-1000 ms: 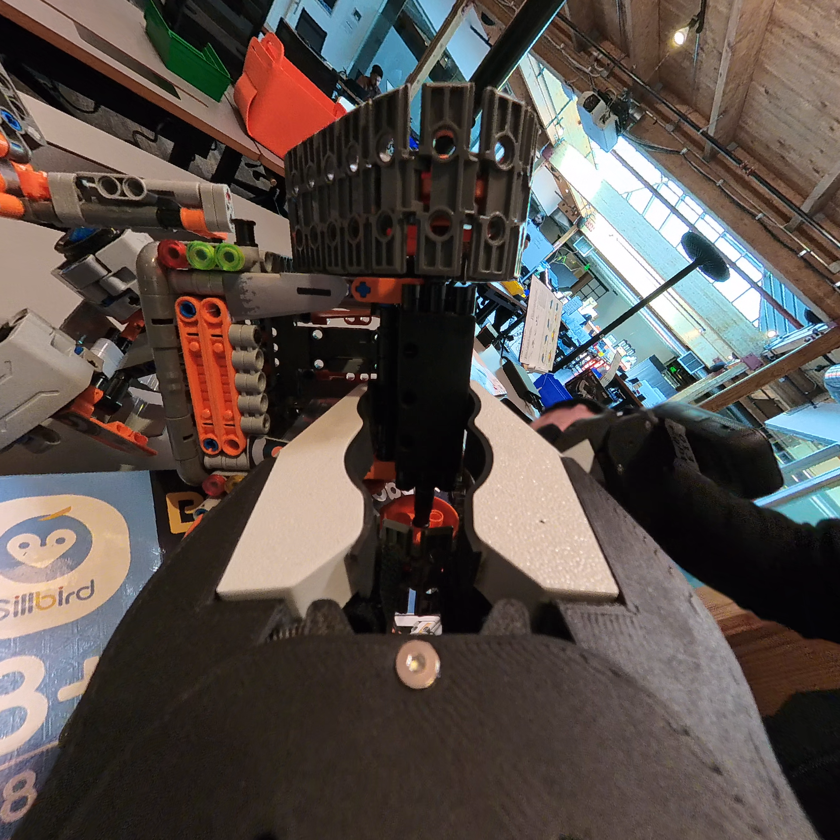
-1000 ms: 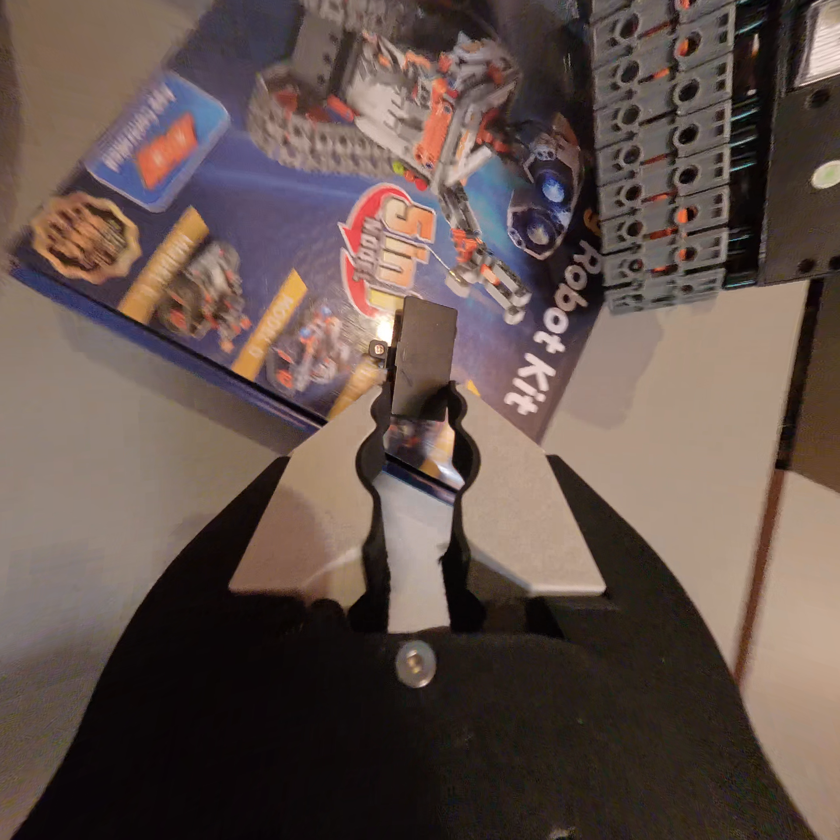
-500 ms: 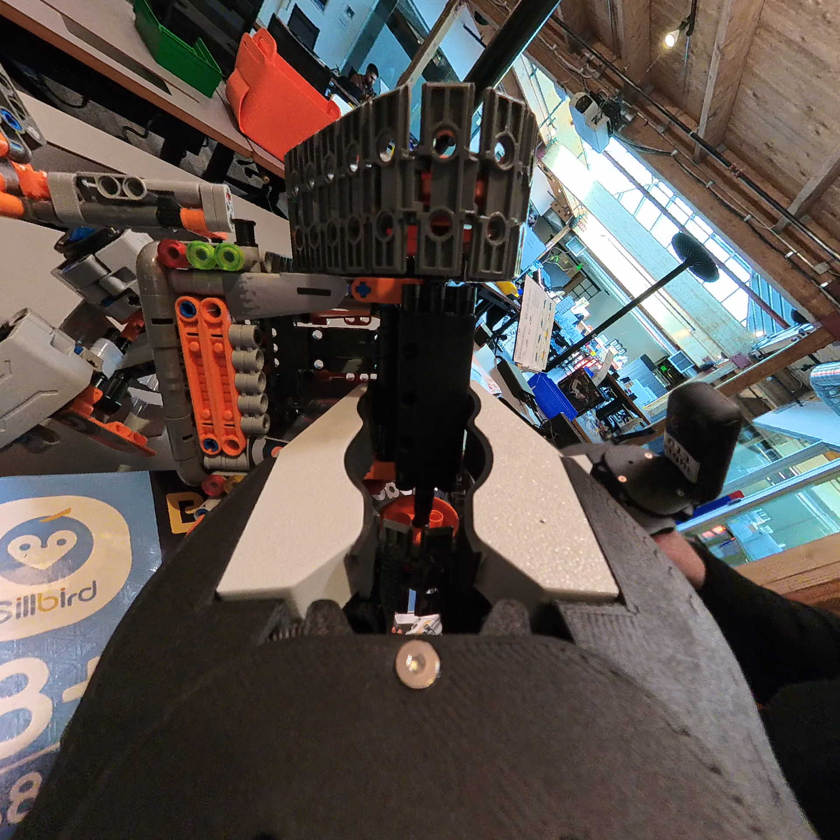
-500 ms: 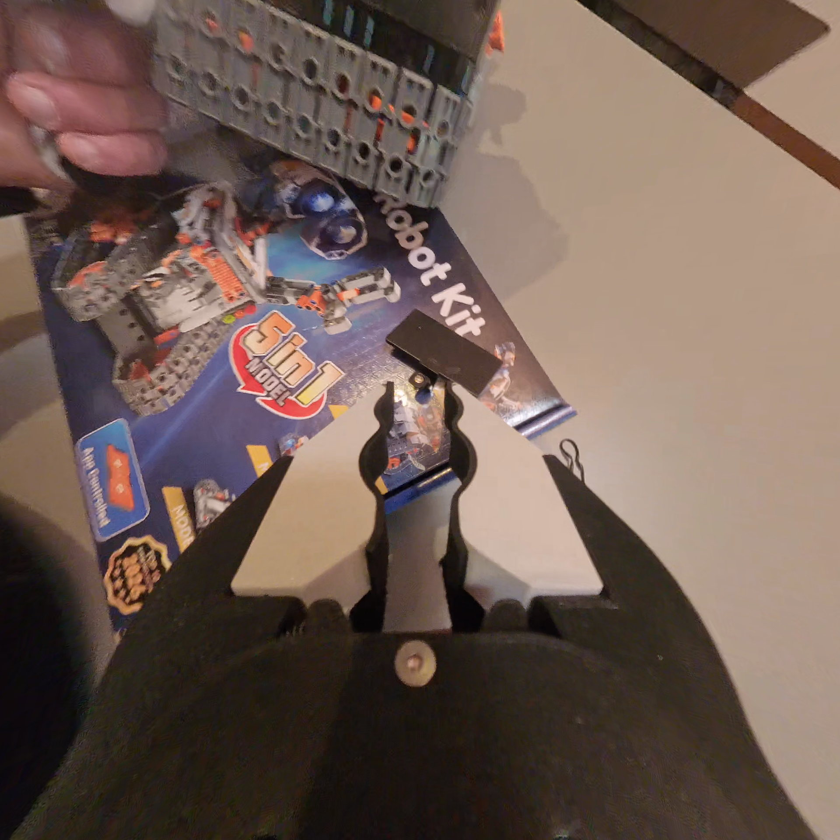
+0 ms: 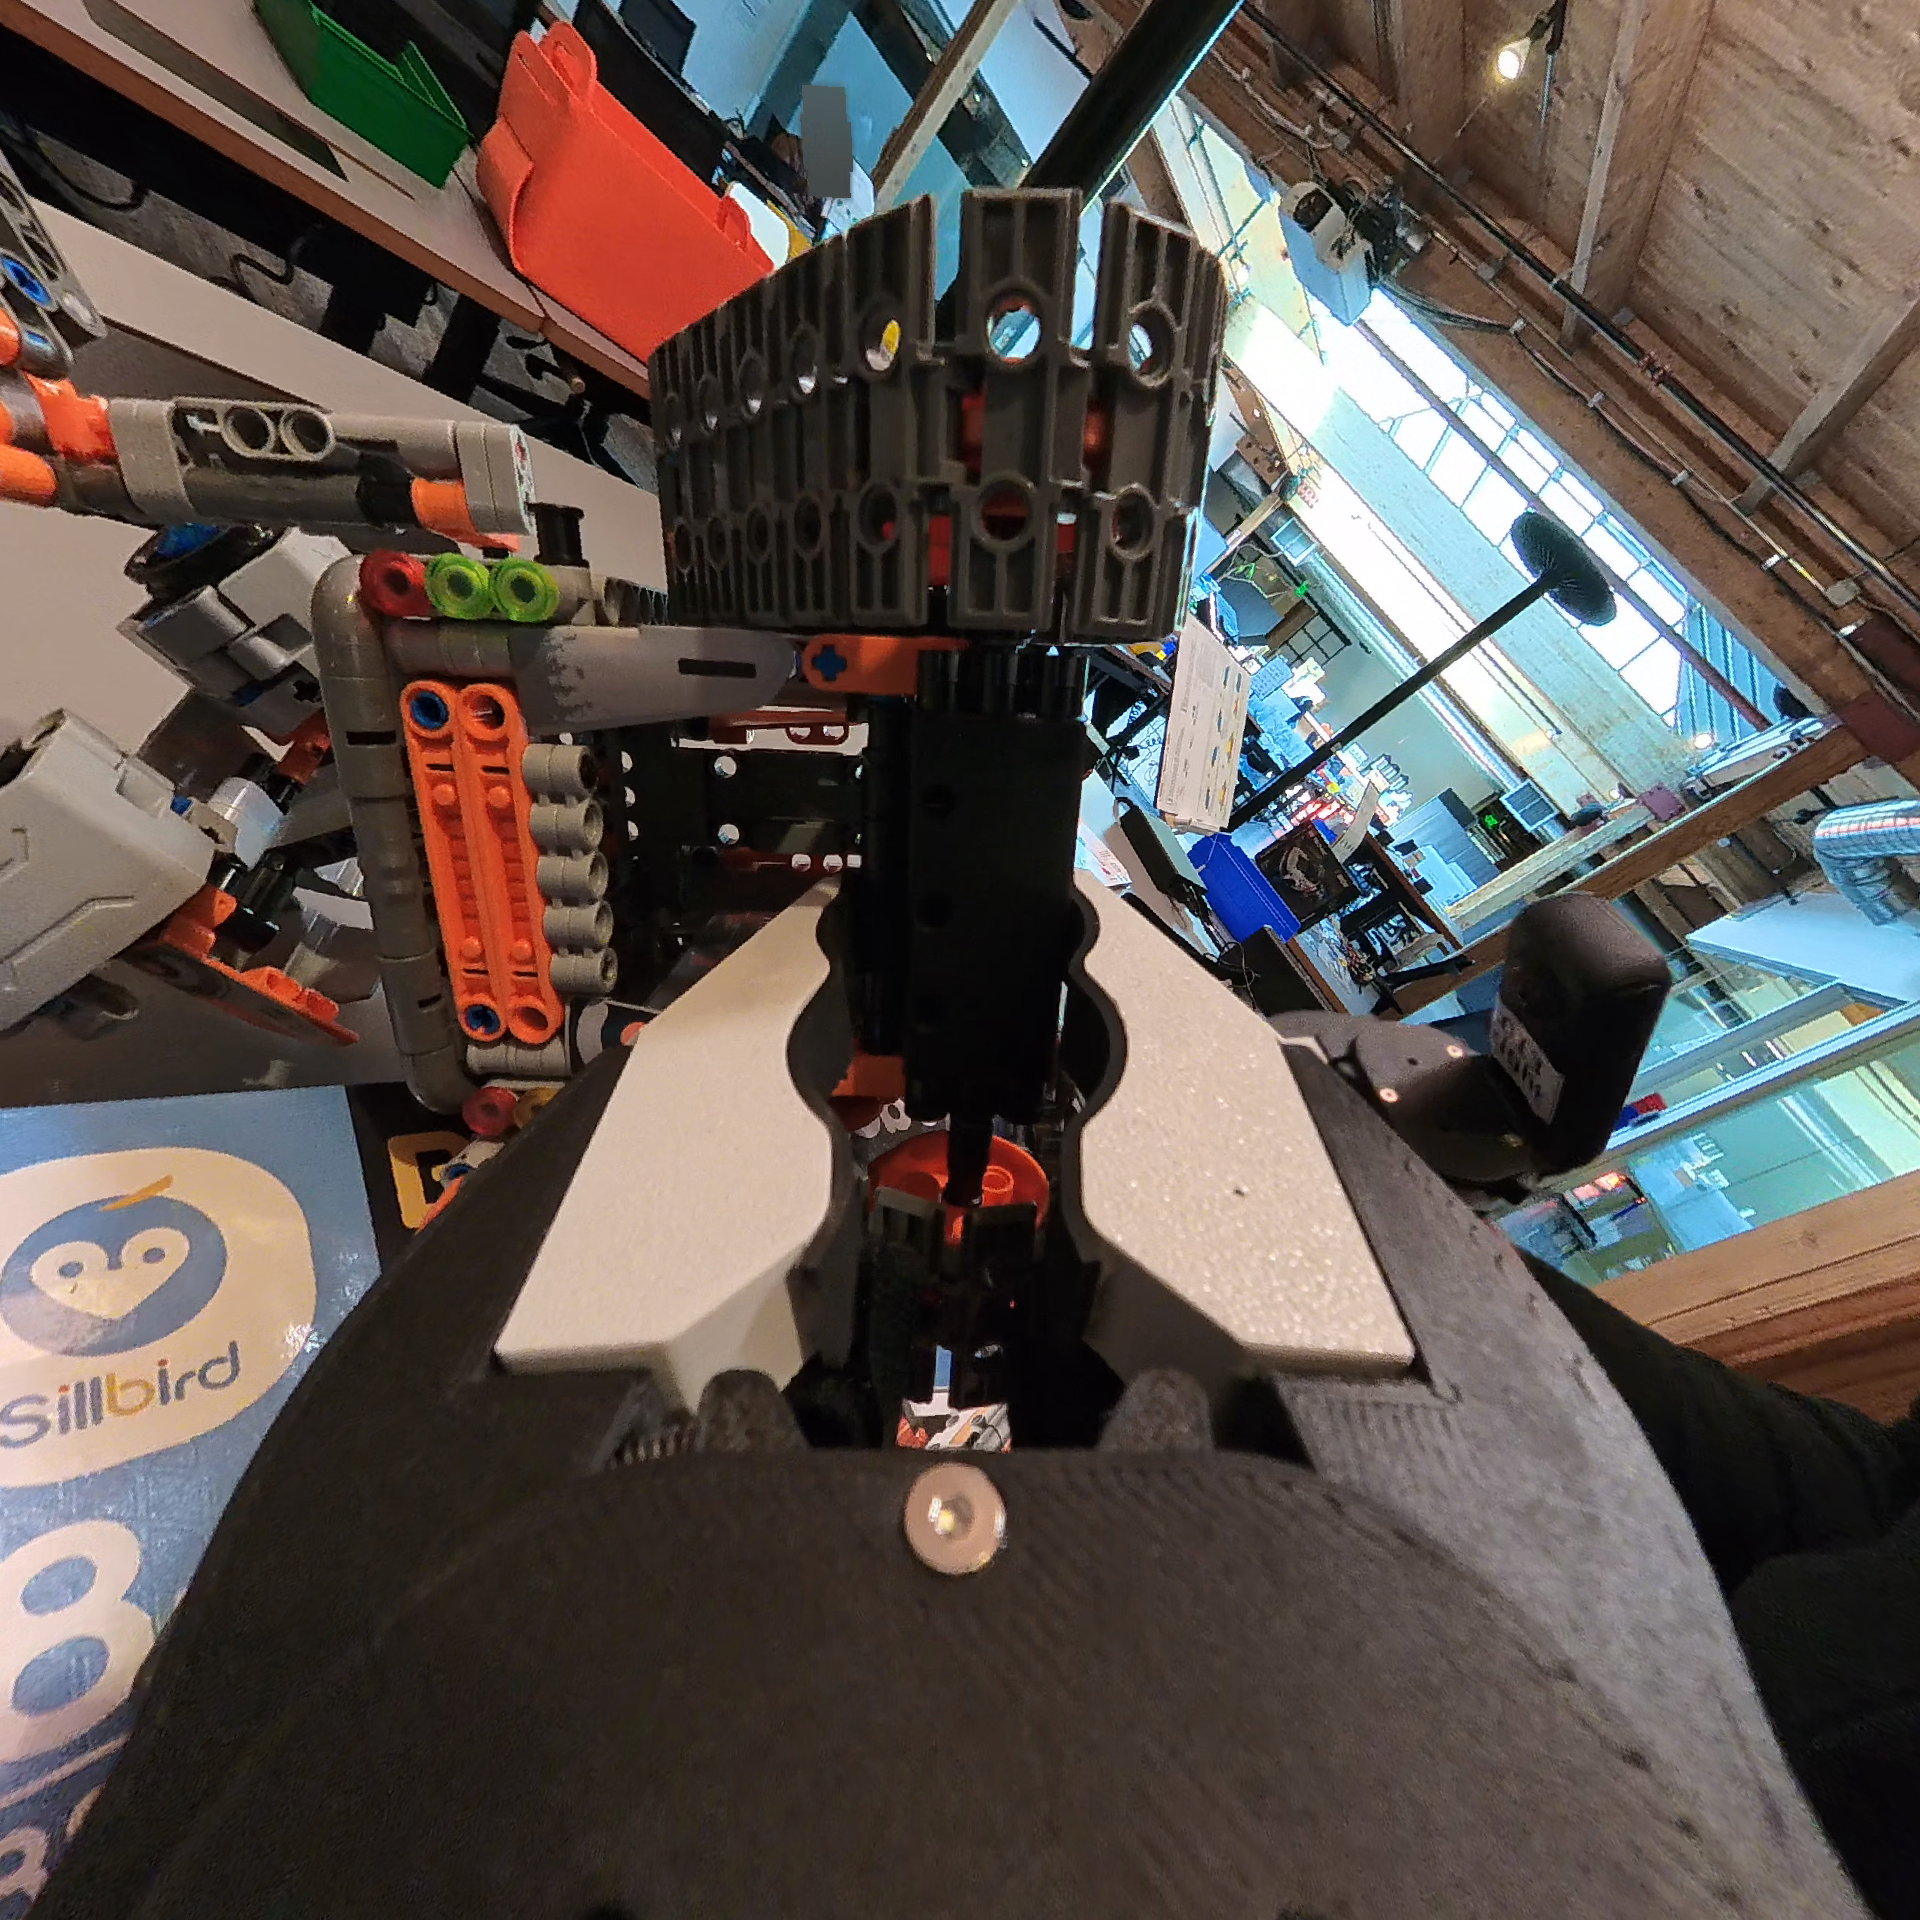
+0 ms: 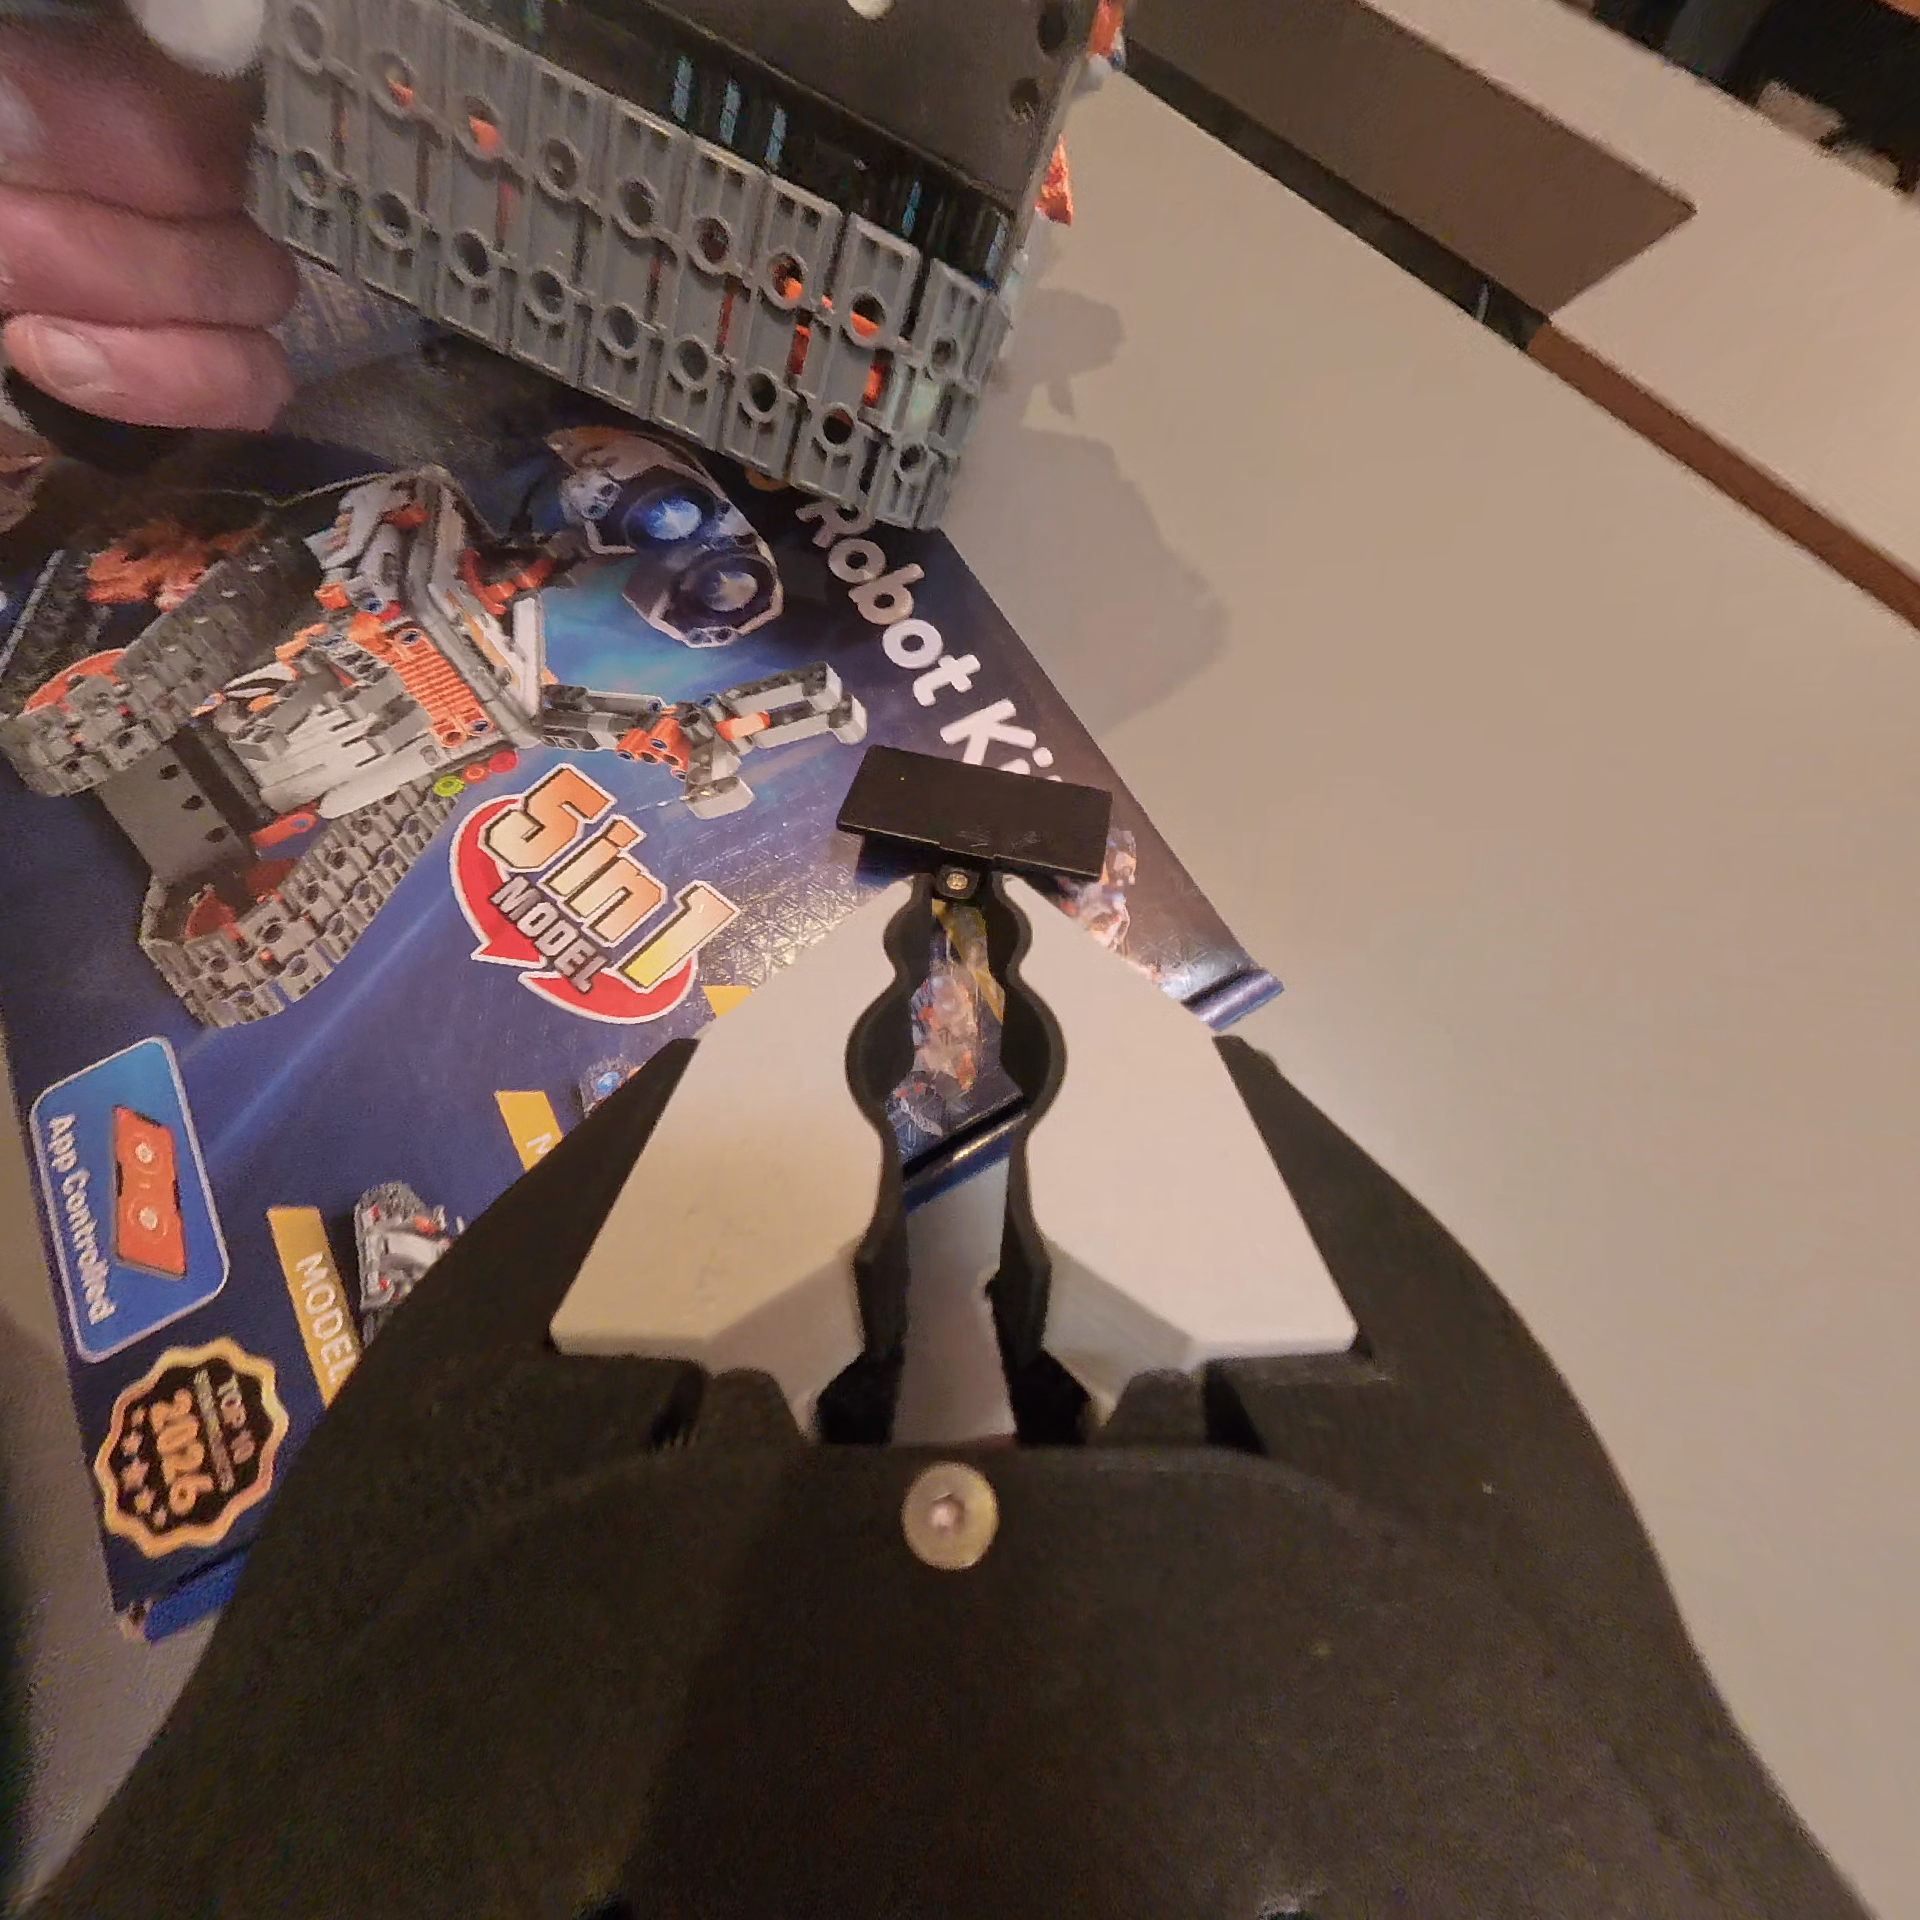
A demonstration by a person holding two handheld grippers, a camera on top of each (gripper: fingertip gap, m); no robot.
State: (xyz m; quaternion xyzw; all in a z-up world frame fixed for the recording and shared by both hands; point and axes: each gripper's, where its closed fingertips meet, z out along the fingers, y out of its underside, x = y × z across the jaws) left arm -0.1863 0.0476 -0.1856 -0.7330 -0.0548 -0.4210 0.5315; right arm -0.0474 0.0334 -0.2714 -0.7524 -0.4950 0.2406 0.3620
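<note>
Left wrist view: the left gripper [image 5: 961, 997] has its jaws closed on the black body of a toy robot [image 5: 971, 852] built of plastic bricks, clamping the narrow middle section so that the model is carried clear of the surface. A grey track [image 5: 935, 436] of linked pieces wraps around the far end of the model, beyond the fingertips. An orange wheel [image 5: 951, 1179] sits between the fingers nearer the camera. To the left are the model's orange beams [image 5: 483, 862] and a grey arm [image 5: 312, 468] reaching out. Under them, at the lower left, lies a blue printed box [image 5: 156, 1351]. An orange bin [image 5: 613, 197] and a green bin [image 5: 364, 73] stand on a farther surface behind. The right gripper's black body [image 5: 1558, 1039] shows at the right side.

Right wrist view: the right gripper [image 6: 956, 894] has its jaws pinched on the small stem of a flat black plate [image 6: 977, 821], which is held crosswise just past the fingertips, above the blue printed box [image 6: 416, 831]. The box lies flat on the pale surface [image 6: 1455, 831], its near corner under the fingers. The toy robot's grey track [image 6: 644, 270] hangs over the box's far edge, a person's hand [image 6: 114, 239] beside it at upper left. The plate is well apart from the track, not touching it.
</note>
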